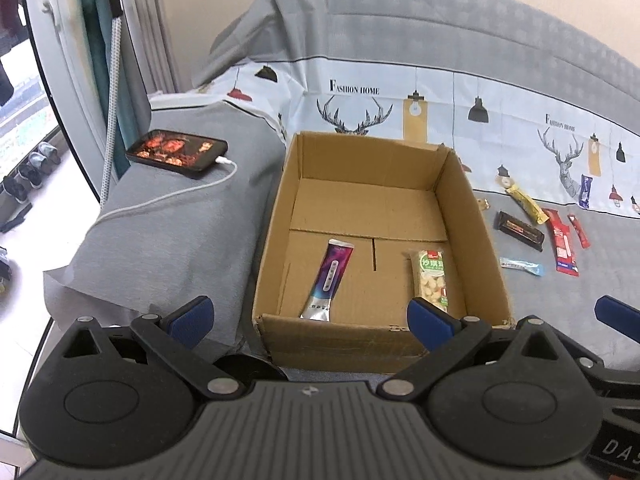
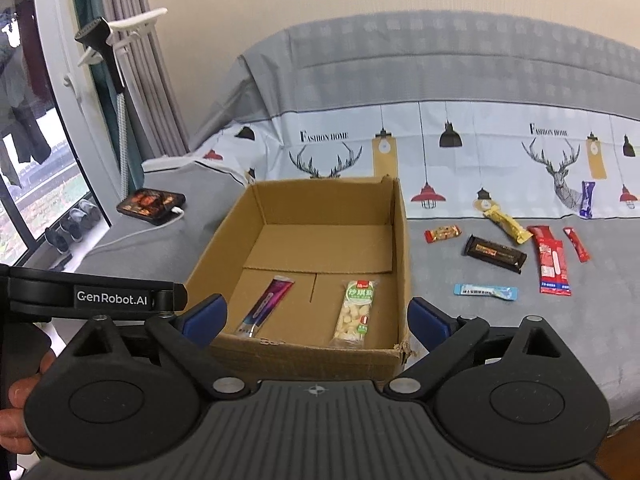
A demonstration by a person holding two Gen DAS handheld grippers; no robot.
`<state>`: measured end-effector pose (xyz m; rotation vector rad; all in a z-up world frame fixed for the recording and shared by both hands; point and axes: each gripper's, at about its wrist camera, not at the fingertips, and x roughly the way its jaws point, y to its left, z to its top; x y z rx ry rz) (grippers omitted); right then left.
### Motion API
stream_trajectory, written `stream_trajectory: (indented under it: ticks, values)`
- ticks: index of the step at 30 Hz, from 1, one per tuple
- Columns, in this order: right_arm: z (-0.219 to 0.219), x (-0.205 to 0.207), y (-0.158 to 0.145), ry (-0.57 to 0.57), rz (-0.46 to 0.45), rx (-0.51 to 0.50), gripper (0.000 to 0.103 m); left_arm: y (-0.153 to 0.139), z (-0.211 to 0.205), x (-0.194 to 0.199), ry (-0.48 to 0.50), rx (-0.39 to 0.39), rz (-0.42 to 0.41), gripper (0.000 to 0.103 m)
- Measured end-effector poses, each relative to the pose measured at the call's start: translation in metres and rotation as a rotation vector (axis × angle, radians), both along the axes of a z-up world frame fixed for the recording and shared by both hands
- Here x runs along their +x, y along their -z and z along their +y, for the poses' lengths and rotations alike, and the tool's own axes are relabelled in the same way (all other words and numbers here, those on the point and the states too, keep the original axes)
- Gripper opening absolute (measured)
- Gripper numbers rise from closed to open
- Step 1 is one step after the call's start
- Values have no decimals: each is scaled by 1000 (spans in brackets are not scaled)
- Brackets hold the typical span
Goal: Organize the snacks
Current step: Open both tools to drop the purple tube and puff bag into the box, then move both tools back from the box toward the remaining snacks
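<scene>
Both the left claw (image 1: 310, 322) and the right claw (image 2: 316, 320) hang spread and empty before the cardboard box (image 2: 402, 240), which holds two snacks. The loose blue-white packet (image 2: 485, 292) on the bed lies flat; pads could slide off it.

Two snacks (image 1: 327, 280) in cardboard box (image 1: 472, 208)

bed sheet (image 2: 440, 120): "FASHION HOME" | left gripper (image 2: 112, 298): "GenRobot.AI" | right gripper (image 1: 616, 450): "DAS", cut off
</scene>
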<state>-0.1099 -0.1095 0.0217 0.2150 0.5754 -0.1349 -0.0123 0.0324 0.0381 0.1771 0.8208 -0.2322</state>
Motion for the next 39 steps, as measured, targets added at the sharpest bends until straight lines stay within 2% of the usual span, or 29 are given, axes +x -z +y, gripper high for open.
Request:
stream_trajectory:
  ticks: [18,39]
  values:
    - [-5,-28,-10,19,-69,20,101,-17,-9,-27,30,14,-49,103]
    - [-26,-24,2,47,-50,81,101,-13,-27,-20,41,58,-31,103]
